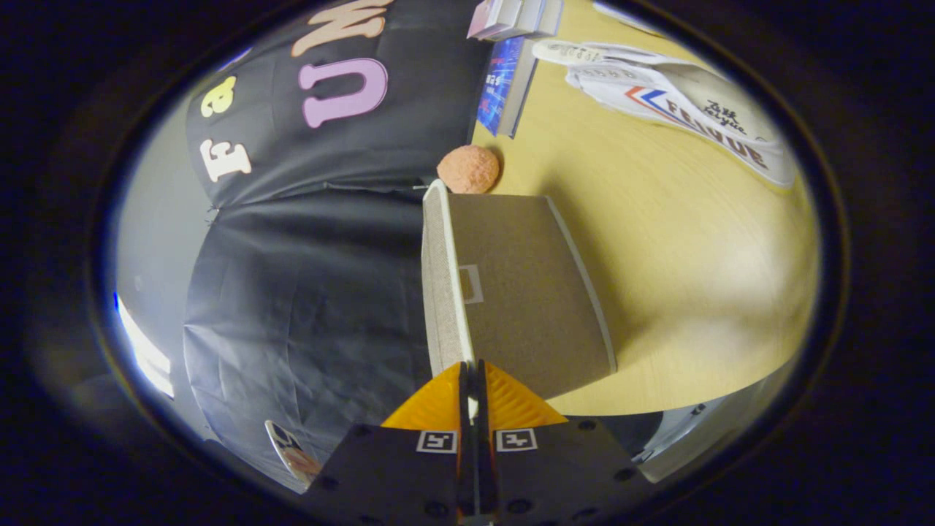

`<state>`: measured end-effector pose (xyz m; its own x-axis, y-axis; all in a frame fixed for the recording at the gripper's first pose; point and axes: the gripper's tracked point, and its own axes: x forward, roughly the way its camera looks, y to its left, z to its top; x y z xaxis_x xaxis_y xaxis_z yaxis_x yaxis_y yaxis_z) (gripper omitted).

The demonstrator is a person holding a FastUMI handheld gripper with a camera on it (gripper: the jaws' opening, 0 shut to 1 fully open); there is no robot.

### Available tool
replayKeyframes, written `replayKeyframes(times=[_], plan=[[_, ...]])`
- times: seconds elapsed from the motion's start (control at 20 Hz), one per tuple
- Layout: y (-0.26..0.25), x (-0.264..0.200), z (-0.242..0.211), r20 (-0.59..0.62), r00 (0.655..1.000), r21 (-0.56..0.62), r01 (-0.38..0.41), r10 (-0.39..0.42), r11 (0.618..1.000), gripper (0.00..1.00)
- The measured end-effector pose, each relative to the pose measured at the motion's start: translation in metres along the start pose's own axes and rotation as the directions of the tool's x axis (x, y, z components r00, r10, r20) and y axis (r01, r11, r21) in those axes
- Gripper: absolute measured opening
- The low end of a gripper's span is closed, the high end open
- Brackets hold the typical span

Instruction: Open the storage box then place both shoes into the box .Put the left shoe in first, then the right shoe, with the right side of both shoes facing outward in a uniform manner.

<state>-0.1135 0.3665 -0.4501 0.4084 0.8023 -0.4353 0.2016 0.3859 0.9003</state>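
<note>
While the view is rolled on its side, so that the table (657, 241) stands like a wall to one side of the claw (472, 398), the claw's two fingers (435, 405) are clenched on the thin pale edge of the lid (447, 277) of the box (526, 292), with that edge pinched in the narrow slit between them. From the fingertips the lid's edge runs straight ahead, its woven face on one side and the brown side of the box, with a small pale tab, on the other. Just beyond the far corner of the box lies an orange ball (468, 169), touching or nearly touching the corner (which of the two I cannot tell). Farther beyond, well apart from the box, a white shoe (679, 102) with red and blue marks lies on the table, and near it a few books (511, 66) lean against the booth's black cloth (307, 277), which fills the side opposite the table.
</note>
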Motion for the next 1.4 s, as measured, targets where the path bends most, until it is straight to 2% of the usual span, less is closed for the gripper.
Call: replayKeyframes(times=[0.1,0.3,0.65,0.8,0.95,1.0,1.1,1.15,1.25,1.4], plan=[[0.014,-0.013,-0.005,0.002,1.000,-0.053,0.011,-0.011,0.999,0.02],[0.068,-0.013,-0.008,0.004,0.998,-0.145,-0.058,0.059,0.988,0.02],[0.197,0.035,-0.044,-0.104,0.974,-0.295,-0.224,0.202,0.929,0.02],[0.226,0.068,-0.075,-0.159,0.970,-0.406,-0.232,0.182,0.884,0.02],[0.243,0.097,-0.100,-0.184,0.968,-0.430,-0.237,0.172,0.871,0.02],[0.248,0.097,-0.104,-0.185,0.965,-0.442,-0.250,0.186,0.862,0.18],[0.243,0.110,-0.110,-0.198,0.967,-0.465,-0.234,0.158,0.854,0.50],[0.241,0.130,-0.118,-0.185,0.971,-0.471,-0.224,0.153,0.853,0.66],[0.228,0.107,-0.087,-0.128,0.985,-0.538,-0.164,0.112,0.827,0.98],[0.208,0.082,-0.048,-0.025,0.998,-0.628,-0.055,0.051,0.776,0.98]])
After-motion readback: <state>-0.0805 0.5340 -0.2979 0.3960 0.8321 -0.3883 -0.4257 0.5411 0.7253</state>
